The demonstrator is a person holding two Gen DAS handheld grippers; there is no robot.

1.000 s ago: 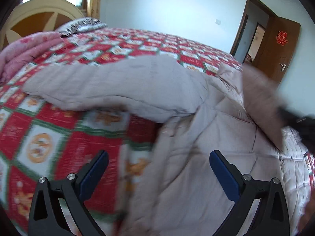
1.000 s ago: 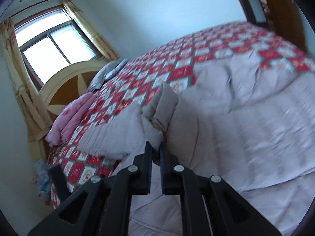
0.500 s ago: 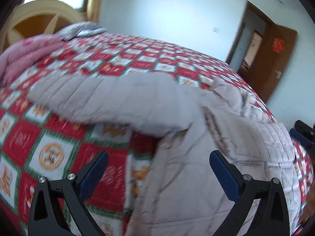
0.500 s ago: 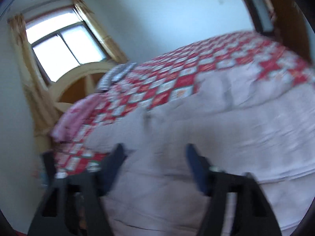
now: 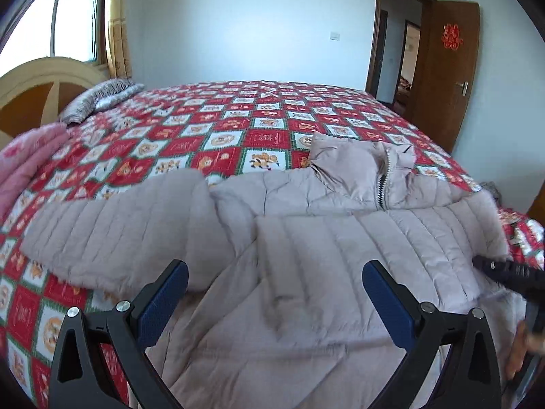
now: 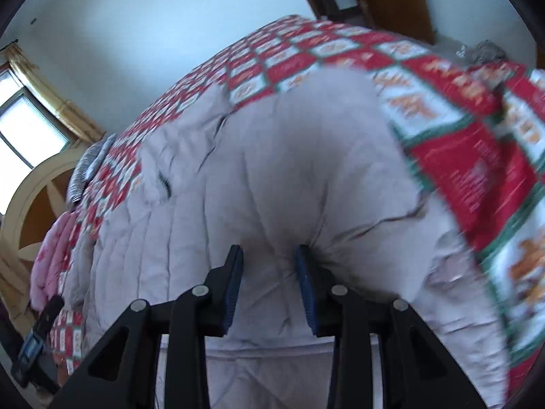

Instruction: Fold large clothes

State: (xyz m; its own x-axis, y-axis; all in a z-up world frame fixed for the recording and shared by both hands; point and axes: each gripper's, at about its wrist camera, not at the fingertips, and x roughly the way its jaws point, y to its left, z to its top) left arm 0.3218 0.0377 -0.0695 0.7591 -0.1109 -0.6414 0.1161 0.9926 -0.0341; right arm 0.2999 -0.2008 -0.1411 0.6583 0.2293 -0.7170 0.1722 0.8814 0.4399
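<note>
The padded coat (image 5: pixel 306 245) is spread across the quilted bed (image 5: pixel 238 129). The left tool (image 5: pixel 274 293) is angled downward above it, released, its pads wide apart. The right tool (image 6: pixel 269 283) is tilted downward, part-open, with coat fabric bunched between its pads.

Red patchwork bedspread (image 5: pixel 238 126); striped pillow (image 5: pixel 102 97); pink blanket (image 5: pixel 24 160), perhaps folded; open door (image 5: pixel 446 68).

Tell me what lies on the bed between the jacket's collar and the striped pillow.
Only bare red patchwork bedspread lies between the collar and the striped pillow; the left wrist view shows it.
</note>
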